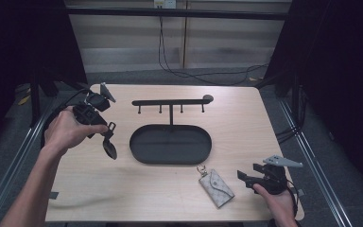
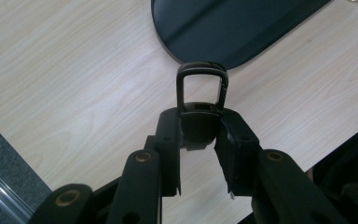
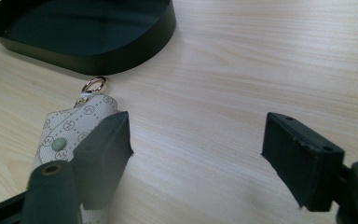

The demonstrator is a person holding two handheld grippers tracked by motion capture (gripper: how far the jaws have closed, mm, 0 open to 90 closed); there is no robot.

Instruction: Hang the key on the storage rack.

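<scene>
**Key fob held left of hook rack**

The left gripper is clamped on a black key fob, carried above the table, its loop pointing away from the jaws. The hook rack over the oval tray lies to its right, nearer this hand. The right gripper is spread wide, empty, beside the patterned key pouch.

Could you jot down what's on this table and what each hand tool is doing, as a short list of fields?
Table: light wood table
Centre: black oval tray with a hook rack rising from it
Left gripper: fingers shut on a black key fob, held above the table
Right gripper: open, nothing between its fingers
Near right gripper: patterned key pouch with a metal ring, lying flat
</scene>
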